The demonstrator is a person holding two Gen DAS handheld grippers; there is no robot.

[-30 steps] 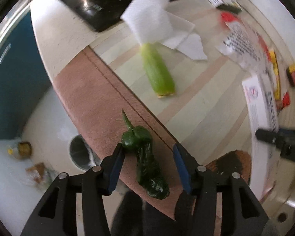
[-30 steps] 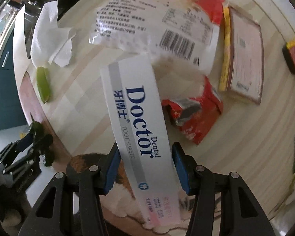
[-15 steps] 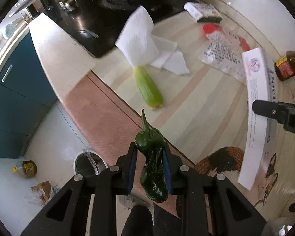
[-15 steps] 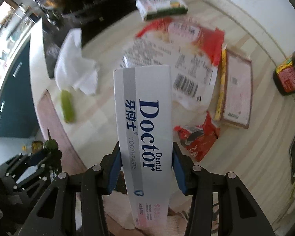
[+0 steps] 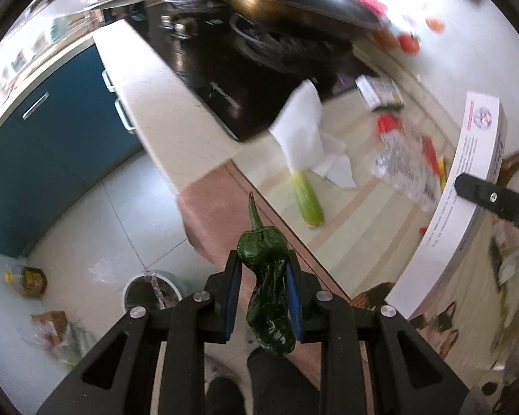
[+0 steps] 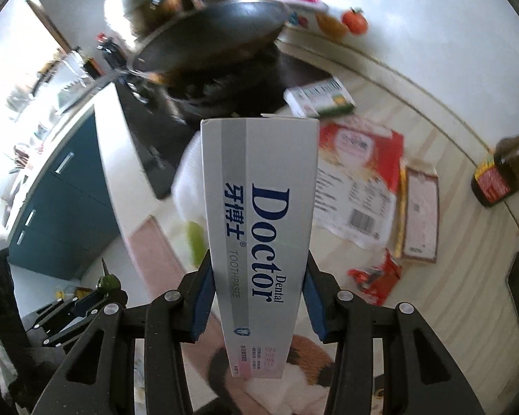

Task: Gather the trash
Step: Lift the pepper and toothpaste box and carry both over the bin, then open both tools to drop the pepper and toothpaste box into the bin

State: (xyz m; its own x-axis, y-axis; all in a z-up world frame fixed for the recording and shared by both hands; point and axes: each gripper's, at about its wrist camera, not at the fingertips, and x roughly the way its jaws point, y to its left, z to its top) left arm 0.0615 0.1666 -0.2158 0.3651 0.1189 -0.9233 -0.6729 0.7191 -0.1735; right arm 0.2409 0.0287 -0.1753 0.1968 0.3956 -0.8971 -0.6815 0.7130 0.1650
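Observation:
My left gripper [image 5: 263, 276] is shut on a dark green pepper [image 5: 266, 294] and holds it in the air above the counter's front edge. My right gripper [image 6: 257, 287] is shut on a white toothpaste box [image 6: 259, 242] marked "Doctor", lifted off the counter; the box also shows in the left wrist view [image 5: 460, 207]. On the counter lie a pale green vegetable stalk [image 5: 308, 200], a white paper towel [image 5: 304, 135], a clear printed wrapper [image 6: 356, 186], a red crumpled wrapper [image 6: 377, 276] and a flat packet [image 6: 420, 214]. A bin [image 5: 152, 290] stands on the floor below.
A black stove [image 5: 231, 69] with a wok [image 6: 207, 45] is at the back. A small box [image 6: 320, 98] lies near it. A sauce bottle [image 6: 501, 176] stands at the right. Blue cabinets [image 5: 34, 145] line the left. Bags [image 5: 52, 328] lie on the floor.
My left gripper closed on the pepper and lifted it off the counter edge. My right gripper raised the toothpaste box from the counter. Both views now look higher, toward the stove.

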